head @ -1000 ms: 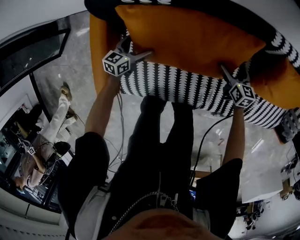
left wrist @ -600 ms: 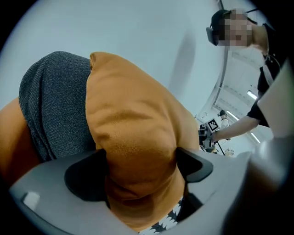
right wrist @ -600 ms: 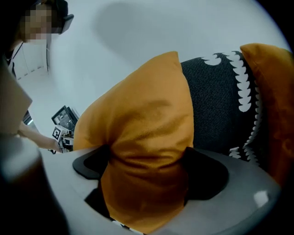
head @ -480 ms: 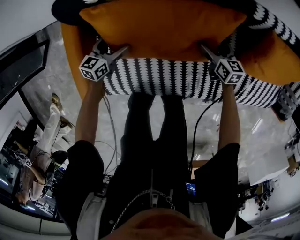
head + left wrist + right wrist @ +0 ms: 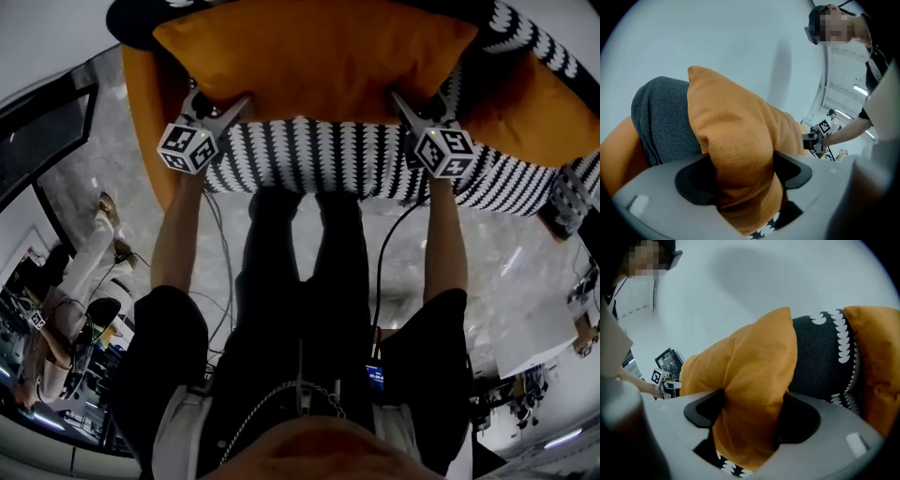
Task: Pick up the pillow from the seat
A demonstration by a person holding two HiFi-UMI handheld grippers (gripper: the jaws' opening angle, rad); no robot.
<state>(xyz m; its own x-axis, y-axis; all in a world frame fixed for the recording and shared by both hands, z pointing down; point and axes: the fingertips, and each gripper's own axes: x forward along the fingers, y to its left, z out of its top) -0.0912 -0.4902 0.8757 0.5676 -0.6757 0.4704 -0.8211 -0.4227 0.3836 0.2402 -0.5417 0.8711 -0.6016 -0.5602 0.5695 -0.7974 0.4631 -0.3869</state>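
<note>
An orange pillow (image 5: pixel 309 56) lies on a chair's black-and-white patterned seat (image 5: pixel 319 159). My left gripper (image 5: pixel 220 98) has the pillow's near left corner between its jaws, which are closing and squeeze the fabric. In the left gripper view the pillow (image 5: pixel 736 136) bulges out of the left gripper (image 5: pixel 743 173). My right gripper (image 5: pixel 412 98) grips the near right corner the same way, its jaws closing too. The right gripper view shows the pillow (image 5: pixel 754 376) pinched in the right gripper (image 5: pixel 752 416).
Orange padded sides flank the seat at the left (image 5: pixel 155 103) and the right (image 5: pixel 534 112). A grey cushion (image 5: pixel 661 122) stands behind the pillow. My own legs (image 5: pixel 300 281) and trailing cables hang below the seat. Another person (image 5: pixel 66 309) is at the far left, on the marble floor.
Both grippers have slid forward over the pillow's near corners and their jaws have drawn together on the fabric. The chair now sits more squarely across the top of the head view.
</note>
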